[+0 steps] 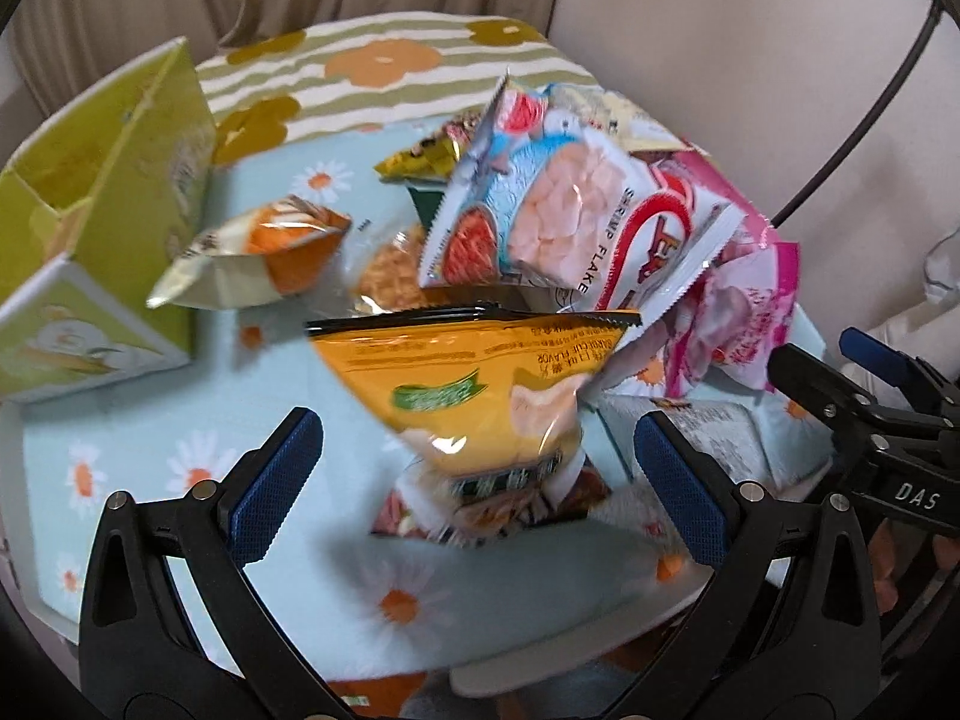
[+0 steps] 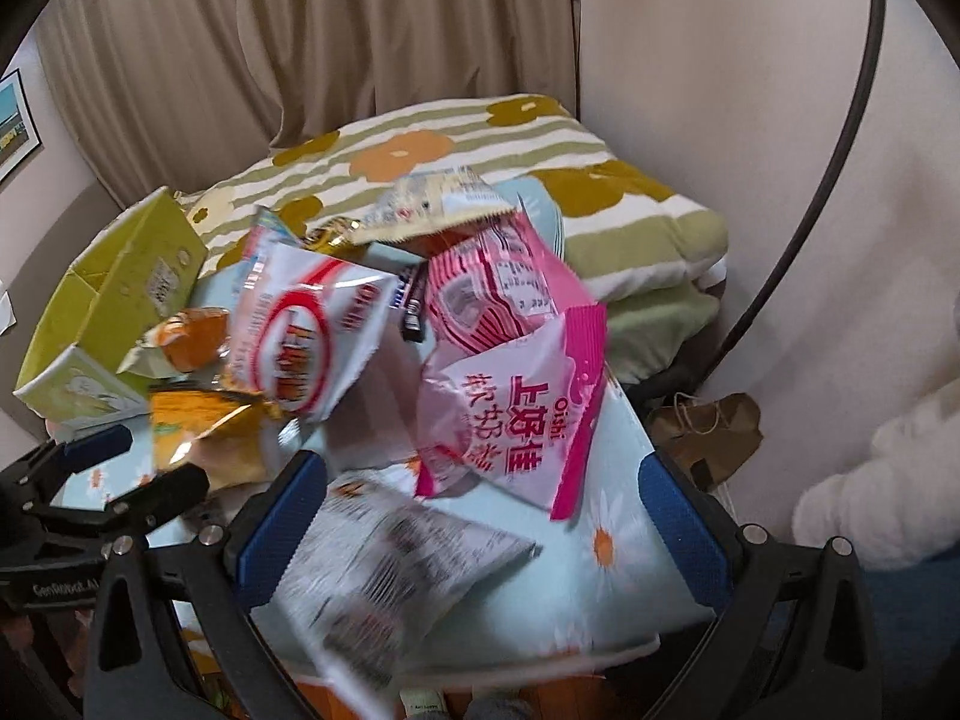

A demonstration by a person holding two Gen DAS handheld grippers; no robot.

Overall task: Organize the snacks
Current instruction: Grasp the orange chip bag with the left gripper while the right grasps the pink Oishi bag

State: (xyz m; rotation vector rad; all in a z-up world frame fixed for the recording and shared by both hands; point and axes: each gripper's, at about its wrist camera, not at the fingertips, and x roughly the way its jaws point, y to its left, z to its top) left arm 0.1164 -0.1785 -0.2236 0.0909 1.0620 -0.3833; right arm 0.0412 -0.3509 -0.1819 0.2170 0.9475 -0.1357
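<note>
A heap of snack bags lies on a small table with a daisy cloth [image 1: 198, 438]. In the left wrist view an orange barbecue-flavour bag [image 1: 480, 378] lies just ahead of my open left gripper [image 1: 474, 480], with a shrimp-flake bag [image 1: 540, 210] behind it and a small orange pack [image 1: 270, 252] to the left. An open green box [image 1: 120, 210] stands at far left. In the right wrist view my right gripper [image 2: 480, 534] is open over a white printed bag [image 2: 390, 570], below a pink Oishi bag [image 2: 516, 384]. The red-and-white bag [image 2: 306, 336] and green box [image 2: 114, 294] lie left.
A striped flower-print cushion [image 2: 480, 144] lies behind the table, with beige curtains and a wall beyond. A brown paper bag [image 2: 708, 432] sits on the floor at right. A white fluffy sleeve [image 2: 888, 492] is at the right edge. The table's near edge [image 1: 540, 654] is close to both grippers.
</note>
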